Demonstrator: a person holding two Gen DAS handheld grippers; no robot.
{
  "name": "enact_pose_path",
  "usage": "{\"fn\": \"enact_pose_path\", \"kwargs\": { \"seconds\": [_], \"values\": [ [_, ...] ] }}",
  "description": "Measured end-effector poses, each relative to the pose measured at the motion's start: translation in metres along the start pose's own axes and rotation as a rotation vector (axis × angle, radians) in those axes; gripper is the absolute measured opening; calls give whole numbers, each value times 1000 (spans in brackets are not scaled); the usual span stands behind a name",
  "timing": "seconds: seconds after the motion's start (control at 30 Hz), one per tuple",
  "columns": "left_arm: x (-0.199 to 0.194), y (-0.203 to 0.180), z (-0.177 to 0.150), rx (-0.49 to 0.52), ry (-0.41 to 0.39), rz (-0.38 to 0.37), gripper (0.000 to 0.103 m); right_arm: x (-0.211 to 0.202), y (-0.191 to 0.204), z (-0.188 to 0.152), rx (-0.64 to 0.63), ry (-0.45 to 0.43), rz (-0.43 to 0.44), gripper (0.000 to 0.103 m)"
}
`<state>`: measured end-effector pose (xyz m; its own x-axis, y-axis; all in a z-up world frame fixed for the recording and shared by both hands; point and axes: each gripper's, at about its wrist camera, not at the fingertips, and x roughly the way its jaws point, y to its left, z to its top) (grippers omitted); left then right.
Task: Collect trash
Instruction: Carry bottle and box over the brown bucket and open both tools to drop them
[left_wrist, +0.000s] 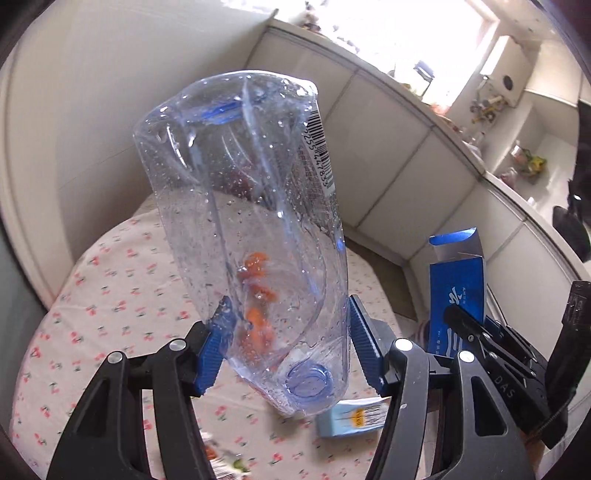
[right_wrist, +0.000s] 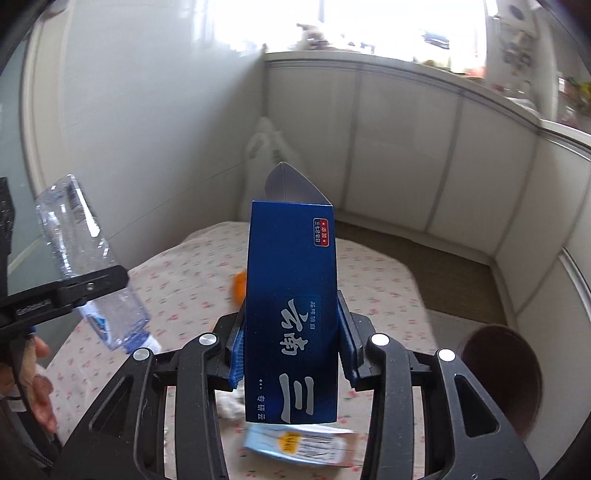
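My left gripper (left_wrist: 288, 343) is shut on a clear crumpled plastic bottle (left_wrist: 251, 229), held bottom-up above the round table, its blue cap end toward the camera. It also shows at the left of the right wrist view (right_wrist: 85, 258). My right gripper (right_wrist: 291, 343) is shut on a tall blue carton (right_wrist: 291, 295) with its top flap open, held upright above the table. The carton also shows in the left wrist view (left_wrist: 458, 284). A light blue small box (right_wrist: 299, 443) lies on the table below the carton. Orange peel (right_wrist: 240, 282) lies on the table behind the carton.
The round table has a floral cloth (right_wrist: 373, 266). A white plastic bag (right_wrist: 266, 147) stands beyond the table by the wall. A brown round stool (right_wrist: 502, 373) is at the right. White crumpled paper (right_wrist: 231, 406) lies on the table. A windowsill with clutter (left_wrist: 487, 103) runs behind.
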<state>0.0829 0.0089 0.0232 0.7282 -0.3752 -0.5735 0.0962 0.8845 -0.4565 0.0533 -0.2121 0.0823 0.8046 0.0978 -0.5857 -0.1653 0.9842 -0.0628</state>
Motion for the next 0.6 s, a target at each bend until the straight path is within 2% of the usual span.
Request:
{"fn": "enact_pose_path", "kwargs": {
  "seconds": [0.2, 0.53, 0.57, 0.6],
  "values": [
    [20, -42, -8, 69, 30, -84, 60, -7, -71, -3, 147, -26, -217, 38],
    [65, -126, -27, 177, 122, -190, 60, 12, -205, -36, 469, 35, -605, 39],
    [68, -134, -28, 186, 129, -203, 60, 10, -215, -40, 492, 42, -634, 40],
    [72, -146, -29, 200, 132, -218, 60, 9, -224, -45, 518, 46, -664, 46]
  ]
}}
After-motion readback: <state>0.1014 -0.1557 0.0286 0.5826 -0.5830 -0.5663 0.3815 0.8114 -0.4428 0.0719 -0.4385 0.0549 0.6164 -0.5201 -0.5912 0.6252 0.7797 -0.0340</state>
